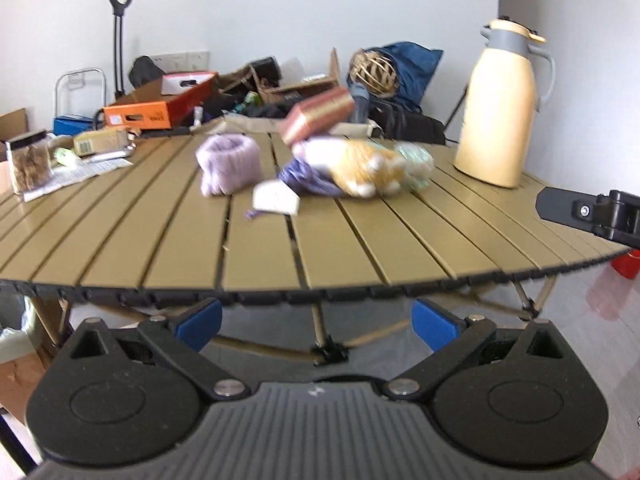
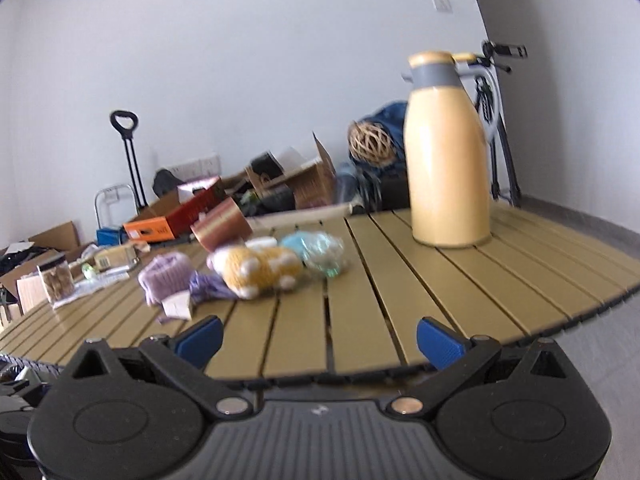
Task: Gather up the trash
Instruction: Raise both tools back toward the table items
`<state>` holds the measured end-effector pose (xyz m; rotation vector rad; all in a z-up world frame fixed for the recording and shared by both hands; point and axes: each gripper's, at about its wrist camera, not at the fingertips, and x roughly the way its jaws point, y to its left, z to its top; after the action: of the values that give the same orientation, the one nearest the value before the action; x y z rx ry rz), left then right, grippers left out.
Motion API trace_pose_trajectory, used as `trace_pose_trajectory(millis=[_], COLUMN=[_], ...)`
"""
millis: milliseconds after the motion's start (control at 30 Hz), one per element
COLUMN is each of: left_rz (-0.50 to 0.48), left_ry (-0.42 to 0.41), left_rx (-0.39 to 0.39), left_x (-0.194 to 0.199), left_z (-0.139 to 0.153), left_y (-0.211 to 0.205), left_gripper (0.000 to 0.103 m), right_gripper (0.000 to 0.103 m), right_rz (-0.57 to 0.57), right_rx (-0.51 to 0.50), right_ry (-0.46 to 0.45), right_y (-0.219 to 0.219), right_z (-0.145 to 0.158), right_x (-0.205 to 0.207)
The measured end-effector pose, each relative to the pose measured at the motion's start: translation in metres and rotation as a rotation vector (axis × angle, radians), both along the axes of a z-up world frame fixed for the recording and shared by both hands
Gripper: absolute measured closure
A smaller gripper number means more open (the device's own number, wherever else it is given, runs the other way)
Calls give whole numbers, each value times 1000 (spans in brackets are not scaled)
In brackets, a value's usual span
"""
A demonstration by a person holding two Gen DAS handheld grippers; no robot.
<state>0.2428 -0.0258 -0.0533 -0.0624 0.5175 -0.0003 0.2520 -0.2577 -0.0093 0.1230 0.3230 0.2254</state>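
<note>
A slatted olive table (image 1: pixel 160 240) carries a heap in its middle: a purple knitted roll (image 1: pixel 230 162), a white paper tag (image 1: pixel 276 199), a yellow and white knitted toy (image 1: pixel 362 166), a clear bag (image 1: pixel 416 160) and a red striped box (image 1: pixel 320 114). The heap also shows in the right wrist view, with the toy (image 2: pixel 256 270) and tag (image 2: pixel 178 306). My left gripper (image 1: pixel 316 322) is open and empty, below and in front of the table's near edge. My right gripper (image 2: pixel 318 338) is open and empty over the near edge; it shows in the left wrist view (image 1: pixel 592 214).
A tall cream thermos jug (image 1: pixel 500 108) stands at the table's right, also in the right wrist view (image 2: pixel 446 152). At the left are a jar of snacks (image 1: pixel 30 162), a small carton (image 1: pixel 100 142) and papers. Boxes and bags crowd the floor behind.
</note>
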Motion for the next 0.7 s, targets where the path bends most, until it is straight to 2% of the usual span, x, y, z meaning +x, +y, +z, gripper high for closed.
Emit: trace_pose_trajectory(millis=[200, 367, 533, 700], left_rz=[51, 66, 107, 105], left_ry=[-45, -109, -127, -138], left_rx=[15, 42, 13, 41], left_x=[15, 35, 60, 87], left_z=[15, 31, 39, 40], left_y=[11, 15, 23, 18], left_gripper=[0, 0, 0, 0], right_gripper=[0, 0, 0, 0], right_rz=[26, 21, -13, -73], right_rx=[50, 95, 196, 245], right_ry=[-40, -22, -33, -31], right_y=[17, 27, 24, 27], right_z=[5, 1, -2, -5], right_x=[19, 37, 56, 85])
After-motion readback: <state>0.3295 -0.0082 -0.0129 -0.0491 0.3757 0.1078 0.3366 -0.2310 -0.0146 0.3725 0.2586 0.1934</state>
